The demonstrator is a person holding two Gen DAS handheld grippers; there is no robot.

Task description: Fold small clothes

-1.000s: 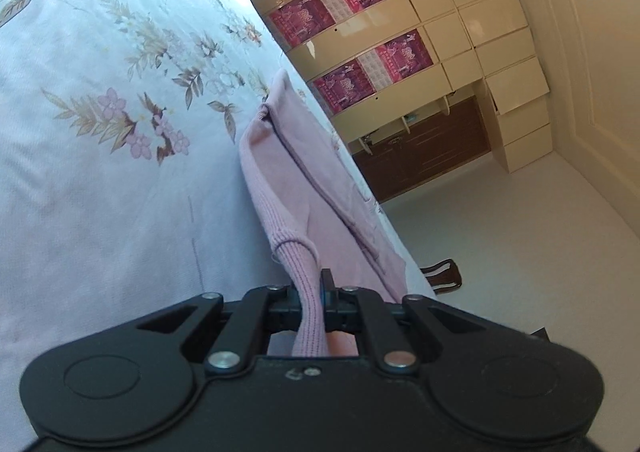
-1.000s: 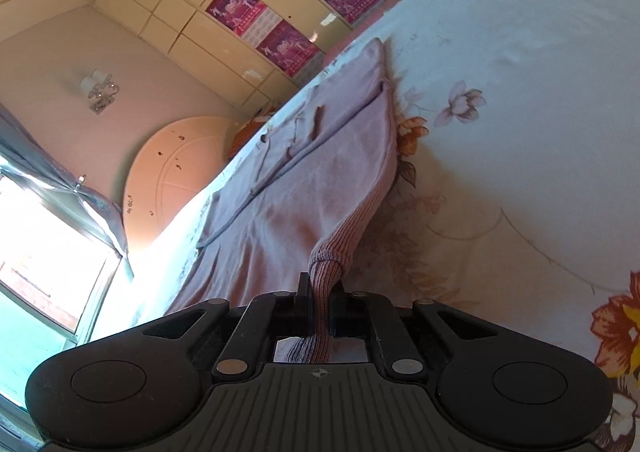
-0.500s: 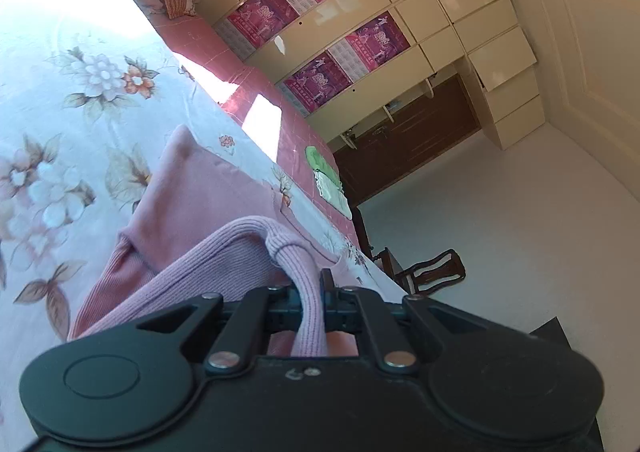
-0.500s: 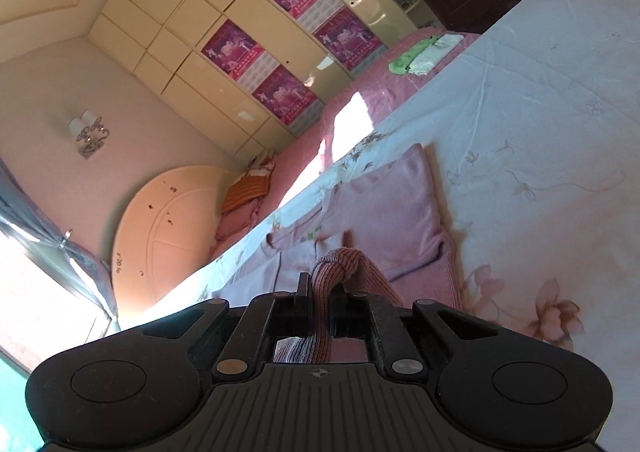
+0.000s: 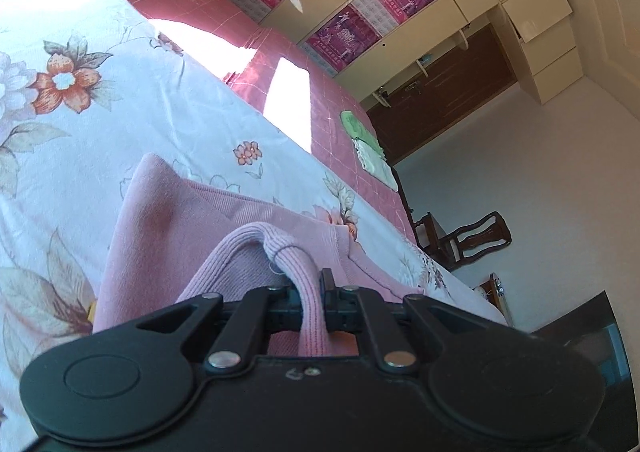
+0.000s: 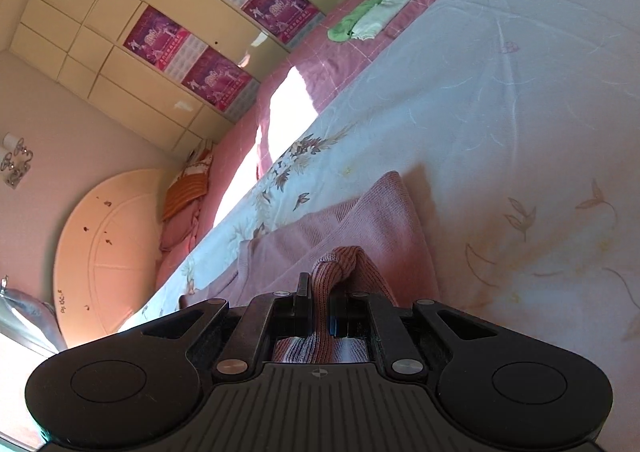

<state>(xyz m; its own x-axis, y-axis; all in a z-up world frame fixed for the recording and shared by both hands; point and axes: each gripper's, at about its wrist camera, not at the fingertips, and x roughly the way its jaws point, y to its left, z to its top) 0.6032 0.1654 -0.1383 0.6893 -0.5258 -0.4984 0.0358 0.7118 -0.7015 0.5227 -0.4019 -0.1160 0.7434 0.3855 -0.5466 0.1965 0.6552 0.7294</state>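
The left gripper (image 5: 311,294) is clamped on a ribbed edge of the pink sweater (image 5: 168,228); the right gripper (image 6: 320,298) pinches another ribbed edge of the same sweater (image 6: 360,224); the rest of the garment lies on the flowered bedspread (image 5: 132,108); beyond it, a green cloth (image 6: 348,26) rests on the pink quilt (image 6: 320,64), near the cream cupboards (image 5: 460,4).

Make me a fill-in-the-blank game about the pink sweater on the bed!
1. The left gripper is shut on the sweater's ribbed ____.
2. The sweater is colored ____.
3. The sweater lies on a bedspread printed with ____.
4. The right gripper is ____ on the sweater.

Missing words: hem; pink; flowers; shut
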